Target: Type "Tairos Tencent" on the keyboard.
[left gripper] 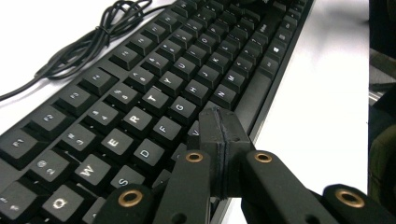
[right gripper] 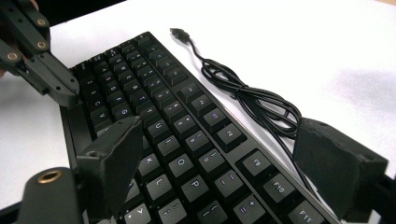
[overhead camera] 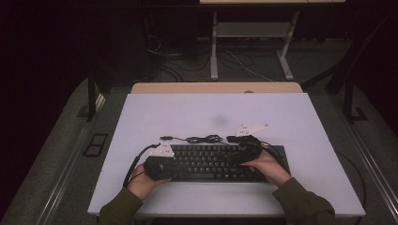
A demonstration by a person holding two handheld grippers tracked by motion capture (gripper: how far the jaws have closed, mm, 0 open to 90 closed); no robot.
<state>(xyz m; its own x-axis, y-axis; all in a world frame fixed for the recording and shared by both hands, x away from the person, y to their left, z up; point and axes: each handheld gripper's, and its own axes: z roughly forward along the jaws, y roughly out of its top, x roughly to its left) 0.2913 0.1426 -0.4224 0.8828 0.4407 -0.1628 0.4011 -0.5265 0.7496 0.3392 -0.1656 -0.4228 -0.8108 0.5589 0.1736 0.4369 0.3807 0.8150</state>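
Observation:
A black keyboard (overhead camera: 211,161) lies along the near part of the white table (overhead camera: 211,108), and its black USB cable (overhead camera: 197,138) is coiled just behind it. My left gripper (left gripper: 223,125) is shut with nothing between its jaws. Its joined tips sit low over the bottom letter row, right of the D and F keys; whether they touch I cannot tell. In the high view the left gripper (overhead camera: 171,165) is over the keyboard's left end. My right gripper (right gripper: 224,158) is open above the right half, one pad (right gripper: 114,158) over the front rows, the other over the back edge and cable (right gripper: 261,105).
The left gripper's shut tips (right gripper: 60,91) hang over the keyboard's far end in the right gripper view. Bare white tabletop (left gripper: 317,93) runs along the keyboard's front edge. Beyond the table stand a desk frame (overhead camera: 253,42) and floor cables.

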